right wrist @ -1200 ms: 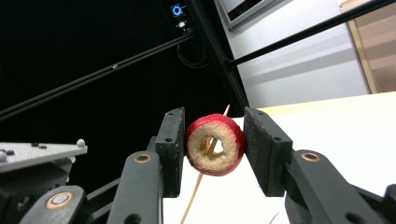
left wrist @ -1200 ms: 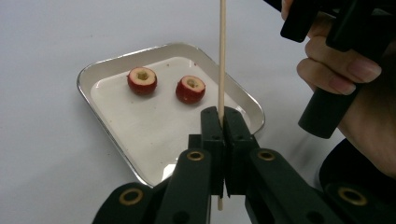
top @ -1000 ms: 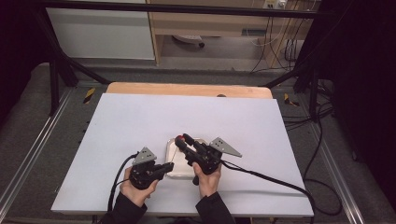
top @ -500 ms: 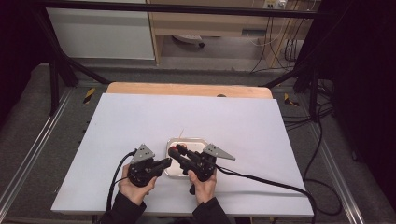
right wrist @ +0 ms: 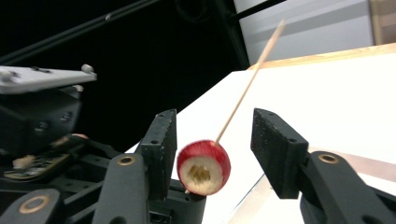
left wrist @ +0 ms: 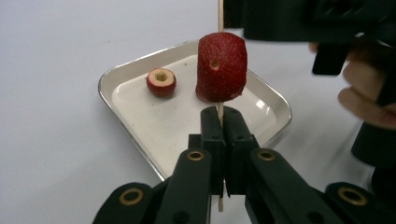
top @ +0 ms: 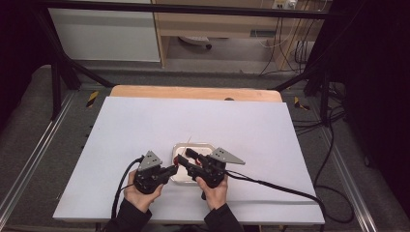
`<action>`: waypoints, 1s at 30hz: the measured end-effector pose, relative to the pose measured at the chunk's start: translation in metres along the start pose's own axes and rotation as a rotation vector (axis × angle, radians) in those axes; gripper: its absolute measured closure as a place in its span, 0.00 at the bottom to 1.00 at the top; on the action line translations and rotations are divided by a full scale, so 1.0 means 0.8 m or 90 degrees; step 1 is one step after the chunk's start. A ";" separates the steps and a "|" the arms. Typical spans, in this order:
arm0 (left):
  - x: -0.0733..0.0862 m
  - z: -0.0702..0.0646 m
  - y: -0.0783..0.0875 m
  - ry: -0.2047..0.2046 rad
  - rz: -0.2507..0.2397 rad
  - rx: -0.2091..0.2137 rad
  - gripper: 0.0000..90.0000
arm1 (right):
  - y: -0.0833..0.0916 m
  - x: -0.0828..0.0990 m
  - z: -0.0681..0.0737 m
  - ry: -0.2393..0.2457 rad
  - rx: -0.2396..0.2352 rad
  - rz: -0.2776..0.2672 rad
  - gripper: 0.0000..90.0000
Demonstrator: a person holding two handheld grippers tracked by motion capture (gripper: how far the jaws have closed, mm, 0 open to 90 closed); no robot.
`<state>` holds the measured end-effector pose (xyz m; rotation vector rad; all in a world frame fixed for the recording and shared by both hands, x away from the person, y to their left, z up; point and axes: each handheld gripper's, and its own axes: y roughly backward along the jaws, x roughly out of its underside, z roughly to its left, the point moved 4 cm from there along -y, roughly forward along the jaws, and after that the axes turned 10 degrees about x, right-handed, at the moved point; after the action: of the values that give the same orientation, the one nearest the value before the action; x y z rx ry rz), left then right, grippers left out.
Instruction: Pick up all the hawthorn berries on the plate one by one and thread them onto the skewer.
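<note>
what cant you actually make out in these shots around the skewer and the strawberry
- Skewer: in the left hand-held gripper view, its top runs off the upper edge and the strawberry piece covers its middle.
- Tray: the jaws hide its near corner there.
- Right hand-held gripper view: the left jaw hides the strawberry's side, so contact is unclear.
- High view: fruit on the tray is too small and sits behind the hand-held grippers.
</note>
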<state>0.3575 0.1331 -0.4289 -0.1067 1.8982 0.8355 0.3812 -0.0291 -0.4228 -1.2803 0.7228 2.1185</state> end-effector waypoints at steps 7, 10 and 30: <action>0.001 0.003 0.006 -0.015 0.006 -0.008 0.98 | 0.007 -0.015 -0.018 0.067 0.062 0.064 0.28; 0.003 0.005 0.008 -0.020 0.012 -0.009 0.98 | 0.007 -0.016 -0.033 0.098 0.095 0.126 0.19; 0.011 0.018 0.019 -0.020 0.022 -0.005 0.98 | -0.014 -0.040 -0.074 0.194 0.156 0.447 0.13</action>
<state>0.3580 0.1556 -0.4320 -0.0662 1.8718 0.8629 0.4371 -0.0683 -0.4191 -1.3515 1.7109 2.2533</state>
